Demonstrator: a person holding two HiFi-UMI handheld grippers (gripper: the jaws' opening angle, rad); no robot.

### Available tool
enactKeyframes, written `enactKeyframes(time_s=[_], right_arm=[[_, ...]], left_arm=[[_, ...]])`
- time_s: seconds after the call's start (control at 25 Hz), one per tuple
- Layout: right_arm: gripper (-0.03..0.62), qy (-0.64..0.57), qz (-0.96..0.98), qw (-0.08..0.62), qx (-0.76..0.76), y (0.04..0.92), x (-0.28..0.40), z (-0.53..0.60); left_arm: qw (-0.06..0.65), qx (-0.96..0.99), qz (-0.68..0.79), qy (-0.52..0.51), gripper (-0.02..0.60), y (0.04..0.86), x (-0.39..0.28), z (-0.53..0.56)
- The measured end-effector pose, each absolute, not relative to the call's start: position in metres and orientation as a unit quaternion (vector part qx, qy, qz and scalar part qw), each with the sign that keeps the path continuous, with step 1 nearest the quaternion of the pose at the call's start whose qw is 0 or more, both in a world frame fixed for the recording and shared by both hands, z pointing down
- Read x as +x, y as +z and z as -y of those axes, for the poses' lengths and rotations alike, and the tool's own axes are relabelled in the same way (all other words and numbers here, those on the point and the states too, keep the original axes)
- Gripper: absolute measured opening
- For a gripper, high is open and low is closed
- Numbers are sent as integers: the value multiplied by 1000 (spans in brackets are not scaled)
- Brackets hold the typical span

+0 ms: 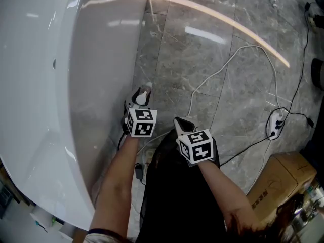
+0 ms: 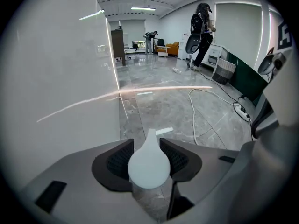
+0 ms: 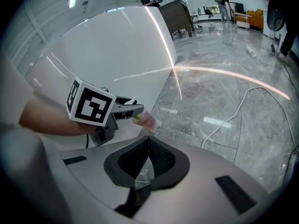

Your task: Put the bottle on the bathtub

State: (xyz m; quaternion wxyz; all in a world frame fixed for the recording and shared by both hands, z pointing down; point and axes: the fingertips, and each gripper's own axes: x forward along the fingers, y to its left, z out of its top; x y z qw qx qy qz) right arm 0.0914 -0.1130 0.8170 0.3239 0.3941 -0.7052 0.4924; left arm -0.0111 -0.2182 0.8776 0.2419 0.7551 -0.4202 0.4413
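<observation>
A small pinkish bottle with a white top (image 1: 146,87) is held in my left gripper (image 1: 141,96), just off the floor beside the bathtub's outer wall. In the left gripper view its round white top (image 2: 148,166) fills the gap between the dark pads (image 2: 117,161). The big white bathtub (image 1: 45,95) takes up the left, its rim above the bottle. My right gripper (image 1: 182,123) hovers just right of the left one, jaws pressed together with nothing in them (image 3: 148,143). From the right gripper view the bottle (image 3: 147,121) sticks out of the left gripper (image 3: 125,110), tilted toward the floor.
Grey marble floor lies right of the tub. A white cable (image 1: 228,65) loops across it to a power strip (image 1: 276,123) with a black cord. A cardboard box (image 1: 281,178) stands at the lower right. People (image 2: 201,27) stand far off in the room.
</observation>
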Motion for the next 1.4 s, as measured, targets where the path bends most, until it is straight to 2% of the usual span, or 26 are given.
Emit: enactKeyframes(time_s=[0.4, 1.16, 1.4], right_arm=[[26, 489, 707, 316, 401, 792, 102, 116], [26, 480, 711, 289, 425, 697, 116, 135], [26, 478, 713, 279, 430, 668, 114, 145]], left_arm=[[243, 747, 420, 455, 176, 852, -11, 217], [281, 753, 436, 405, 175, 732, 4, 192], [270, 774, 421, 387, 173, 684, 12, 185]])
